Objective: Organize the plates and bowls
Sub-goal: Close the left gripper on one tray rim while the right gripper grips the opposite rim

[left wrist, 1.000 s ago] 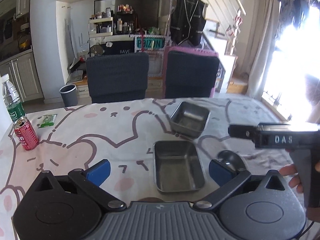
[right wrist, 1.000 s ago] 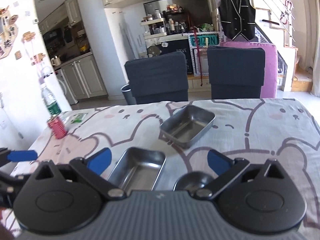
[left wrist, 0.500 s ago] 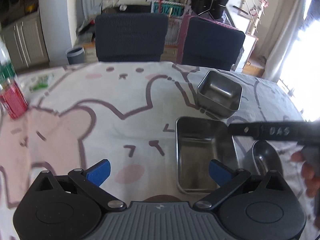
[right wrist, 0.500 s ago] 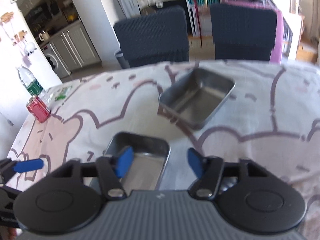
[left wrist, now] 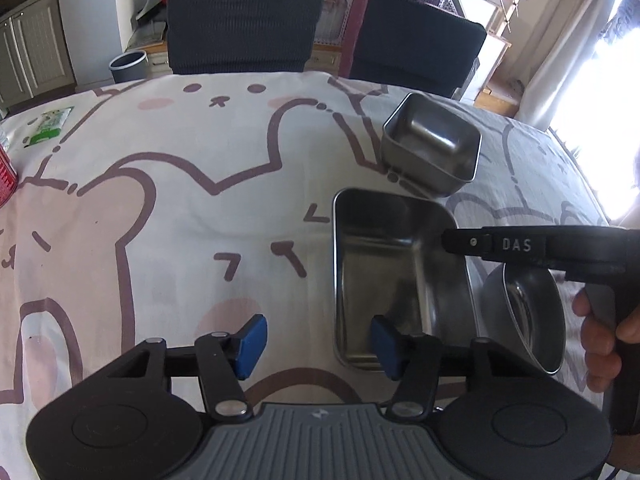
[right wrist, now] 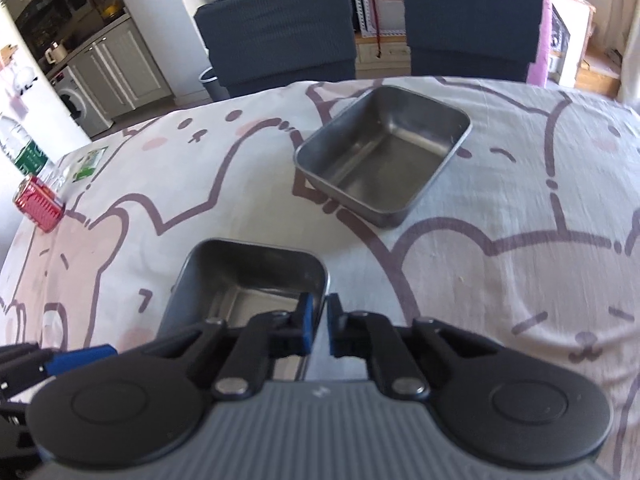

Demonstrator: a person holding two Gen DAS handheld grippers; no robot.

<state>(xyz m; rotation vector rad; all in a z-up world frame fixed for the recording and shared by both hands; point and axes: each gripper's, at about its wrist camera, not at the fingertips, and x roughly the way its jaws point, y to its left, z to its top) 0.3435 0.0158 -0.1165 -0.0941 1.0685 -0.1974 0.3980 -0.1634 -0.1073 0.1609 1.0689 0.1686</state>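
Observation:
Two steel trays and a round steel bowl lie on the cartoon-print tablecloth. The near tray (left wrist: 396, 272) (right wrist: 248, 280) is closest to both grippers. My right gripper (right wrist: 319, 322) is shut on that tray's right rim; from the left wrist view it shows as a black bar reaching over that rim. My left gripper (left wrist: 318, 344) straddles the tray's left wall, one pad inside and one outside. Its jaws are closing and the pads are still clear of the metal. The round bowl (left wrist: 524, 320) sits just right of the near tray. The far tray (left wrist: 432, 156) (right wrist: 384, 152) stands behind them.
A red can (right wrist: 38, 208), a water bottle (right wrist: 24, 152) and a green packet (left wrist: 50, 124) sit near the table's left edge. Two dark chairs (left wrist: 244, 24) stand at the far side. A person's hand (left wrist: 600, 340) holds the right gripper's handle.
Both grippers dropped and tipped down toward the near tray. The right jaws went from wide open to closed on its right rim. The left jaws narrowed around its left wall.

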